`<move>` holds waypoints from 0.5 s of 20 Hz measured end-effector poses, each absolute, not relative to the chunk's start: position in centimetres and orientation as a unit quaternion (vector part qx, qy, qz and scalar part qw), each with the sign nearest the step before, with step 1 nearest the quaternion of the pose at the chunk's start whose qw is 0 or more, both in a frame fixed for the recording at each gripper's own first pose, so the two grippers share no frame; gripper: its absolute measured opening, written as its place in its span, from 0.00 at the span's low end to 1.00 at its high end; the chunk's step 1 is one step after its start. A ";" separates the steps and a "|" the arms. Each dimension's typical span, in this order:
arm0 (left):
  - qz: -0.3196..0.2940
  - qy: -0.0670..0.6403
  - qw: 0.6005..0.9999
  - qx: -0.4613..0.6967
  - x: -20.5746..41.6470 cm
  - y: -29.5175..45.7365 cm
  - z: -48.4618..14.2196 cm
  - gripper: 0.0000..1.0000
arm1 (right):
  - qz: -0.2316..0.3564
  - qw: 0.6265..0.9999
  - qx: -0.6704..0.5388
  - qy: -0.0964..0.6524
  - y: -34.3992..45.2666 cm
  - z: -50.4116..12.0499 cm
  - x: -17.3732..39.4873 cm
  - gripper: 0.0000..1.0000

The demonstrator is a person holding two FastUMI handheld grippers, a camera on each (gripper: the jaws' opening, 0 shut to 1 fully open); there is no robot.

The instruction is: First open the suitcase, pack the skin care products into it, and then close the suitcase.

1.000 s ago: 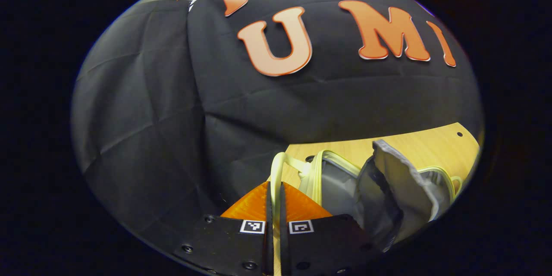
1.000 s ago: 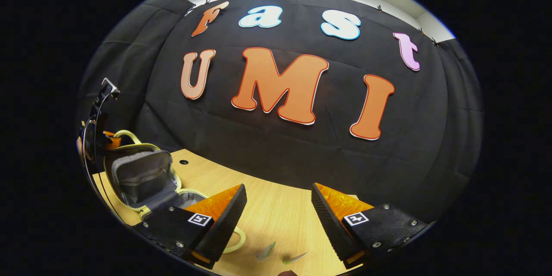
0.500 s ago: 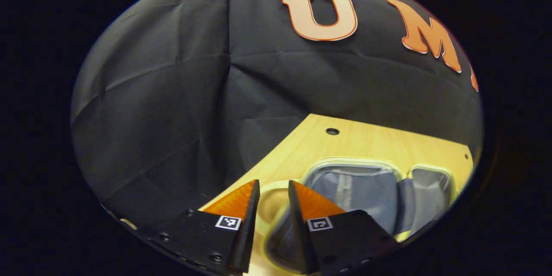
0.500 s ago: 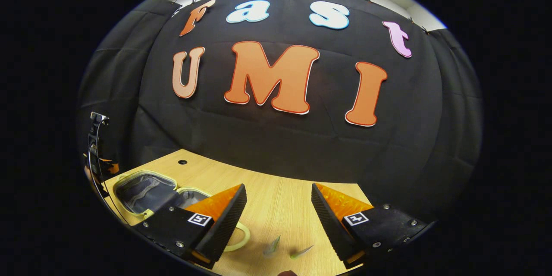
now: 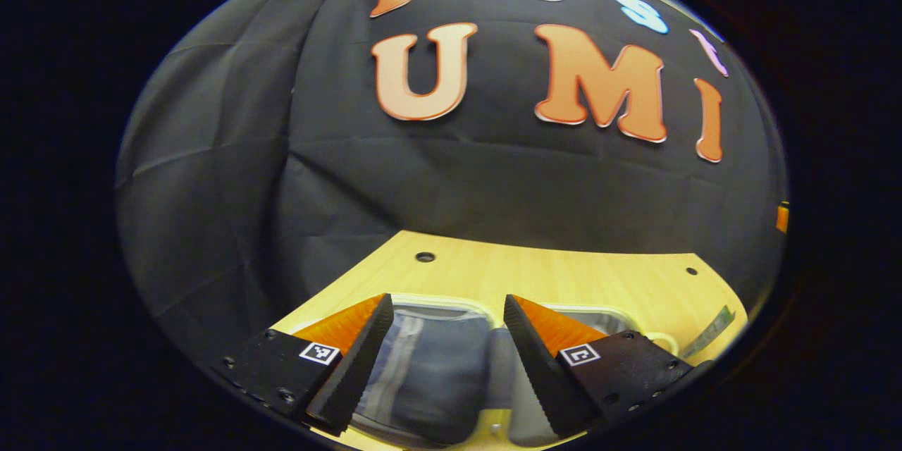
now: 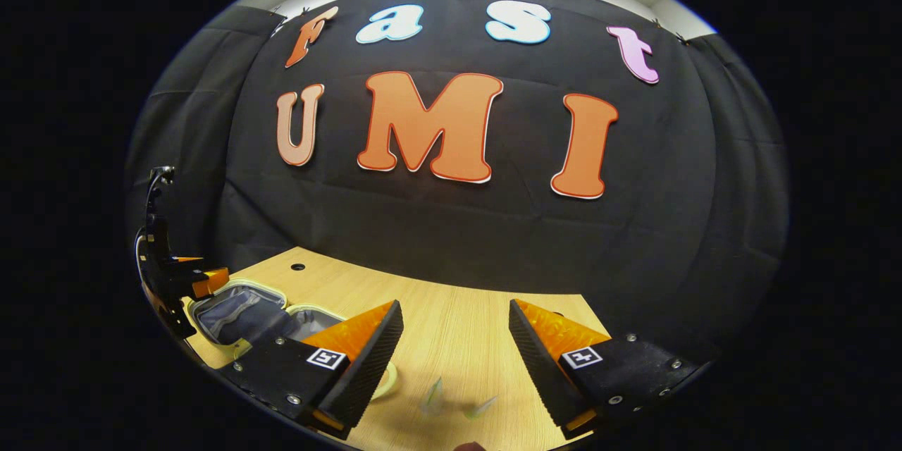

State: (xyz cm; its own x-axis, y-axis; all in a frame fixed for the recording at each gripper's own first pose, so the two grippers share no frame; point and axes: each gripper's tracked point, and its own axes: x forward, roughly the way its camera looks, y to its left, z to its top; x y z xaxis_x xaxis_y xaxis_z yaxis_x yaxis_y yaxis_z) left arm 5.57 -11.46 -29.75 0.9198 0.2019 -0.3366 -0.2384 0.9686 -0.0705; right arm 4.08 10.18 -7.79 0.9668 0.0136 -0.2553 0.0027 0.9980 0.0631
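Note:
The small suitcase (image 5: 430,366) lies open flat on the wooden table, showing grey lining and a pale yellow rim. My left gripper (image 5: 447,303) hovers open just above it, with nothing between its fingers. In the right gripper view the suitcase (image 6: 239,310) sits at the far left, with the left gripper (image 6: 176,275) over its far half. My right gripper (image 6: 454,310) is open over the table, to the right of the case. Two small pale green sachets (image 6: 433,398) lie blurred on the table just below its fingers. One sachet (image 5: 708,331) shows at the right edge of the left gripper view.
The table (image 6: 451,324) runs back to the black cloth wall. A pale handle loop (image 6: 387,380) of the suitcase lies beside my right gripper's left finger. Two small holes (image 5: 425,256) sit near the table's far edge.
My left gripper was shut on the suitcase lid's handle, then let go and opened wide. The lid went from upright to lying flat. The right gripper hardly moved.

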 end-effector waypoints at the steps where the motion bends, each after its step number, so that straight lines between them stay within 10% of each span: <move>1: 0.100 0.161 0.980 -0.056 5.5 -13.5 -29.2 0.98 | 0.002 0.991 0.032 0.130 9.7 -8.0 3.8 0.95; 10: -0.061 0.163 0.985 -0.014 4.7 -34.4 -28.2 0.97 | -0.008 0.988 0.034 0.148 3.3 -10.9 1.5 0.95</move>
